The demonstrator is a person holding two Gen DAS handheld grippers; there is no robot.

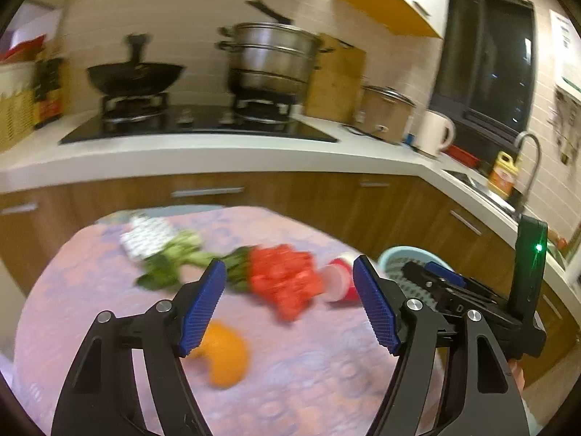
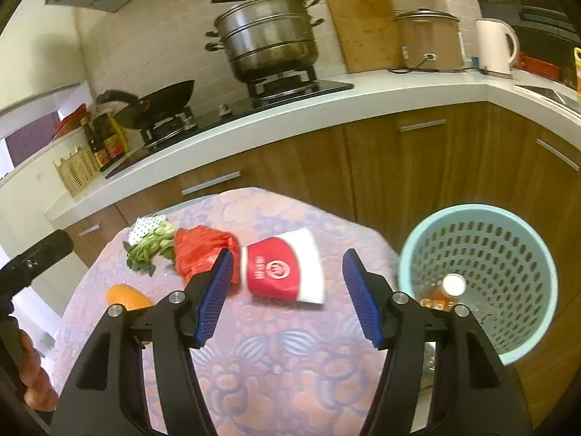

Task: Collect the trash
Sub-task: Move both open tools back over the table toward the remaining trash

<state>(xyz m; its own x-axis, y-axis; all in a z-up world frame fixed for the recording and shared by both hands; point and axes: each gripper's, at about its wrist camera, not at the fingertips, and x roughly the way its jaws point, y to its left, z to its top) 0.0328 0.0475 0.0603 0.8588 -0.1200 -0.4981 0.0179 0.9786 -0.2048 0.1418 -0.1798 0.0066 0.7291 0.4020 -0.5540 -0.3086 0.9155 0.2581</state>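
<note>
a: how do the jaws stand?
b: the left gripper [image 1: 290,305] is spread wide and grasps nothing, its 2 blue pads [image 1: 203,307] apart over the patterned tablecloth [image 1: 308,381]. the right gripper [image 2: 287,298] is likewise released, with nothing between its pads.

a: and what lies just past them?
b: in the right wrist view a red and white paper cup [image 2: 283,269] lies on its side at the centre of the frame, beyond the right gripper's tips. left of it sits a crumpled red plastic bag [image 2: 199,250], then green vegetable scraps [image 2: 149,247] and a dotted white wrapper [image 2: 145,227] toward the upper left of the table. an orange peel [image 2: 127,296] rests at the left edge, partly behind the gripper's arm.

a: where does the trash go?
b: a pale blue perforated basket [image 2: 508,254] stands at the right of the frame, beside the table, with a capped bottle [image 2: 450,289] already inside.

a: the surroundings?
b: a white counter along the top carries a steel steamer pot [image 2: 268,36], a black wok [image 2: 163,103] and a white kettle [image 2: 495,47].
</note>
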